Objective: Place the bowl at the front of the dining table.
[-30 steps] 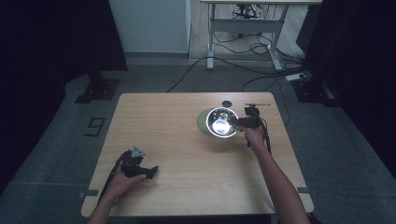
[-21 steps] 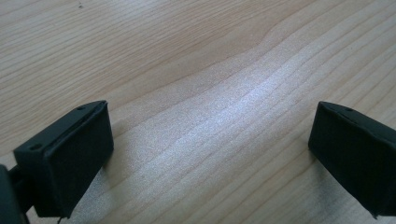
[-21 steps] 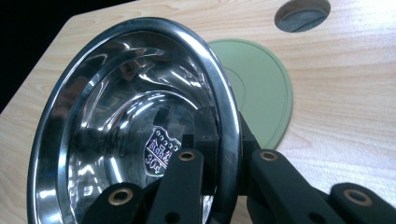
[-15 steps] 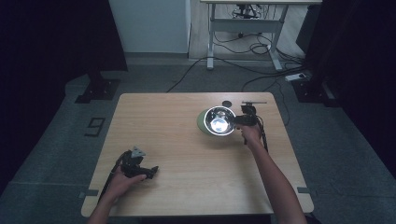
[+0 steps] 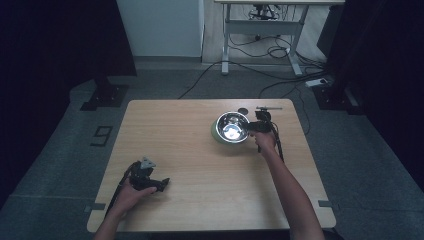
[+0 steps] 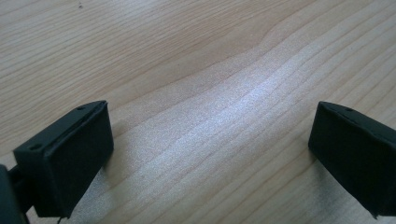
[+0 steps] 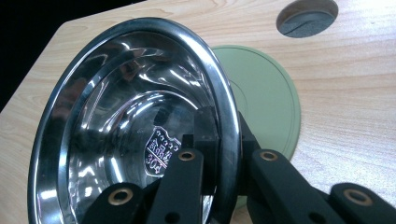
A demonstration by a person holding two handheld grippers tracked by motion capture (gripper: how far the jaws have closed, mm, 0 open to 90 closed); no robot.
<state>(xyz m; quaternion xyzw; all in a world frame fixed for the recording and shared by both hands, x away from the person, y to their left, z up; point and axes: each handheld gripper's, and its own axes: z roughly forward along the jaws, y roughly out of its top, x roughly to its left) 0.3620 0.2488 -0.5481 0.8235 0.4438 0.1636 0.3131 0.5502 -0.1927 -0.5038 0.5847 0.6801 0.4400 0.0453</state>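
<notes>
black plastic jaws of the left gripper (image 5: 161, 183) stand wide apart at the near left of the light wooden table (image 5: 190, 200), resting low over bare wood with nothing between them; this tool is released and idle.

farther off, toward the far right of the table, the right gripper (image 7: 219, 154) is clenched on the rim of the shiny stainless steel bowl (image 7: 126, 121). in the right gripper view one jaw lies inside the bowl wall and the other outside, pinching the rolled edge. the bowl is tilted up on that pinch, its open side turned toward the camera, a stamped mark visible on its inner floor. beneath and just behind it lies the round pale green silicone mat (image 7: 266, 102); whether the bowl's low edge touches the mat cannot be told. beyond the mat is a round grey cable port (image 7: 307, 17) set in the tabletop.

judgement on the step in hand: the bowl appears to be carried or placed by a rim grip alone. that grip is thin and on smooth metal, so the bowl may swivel or slip. advise slow, level travel, wrist held steady, bowl kept low over the mat, and the jaws eased apart only once the base sits flat. the left gripper should keep well away.
</notes>
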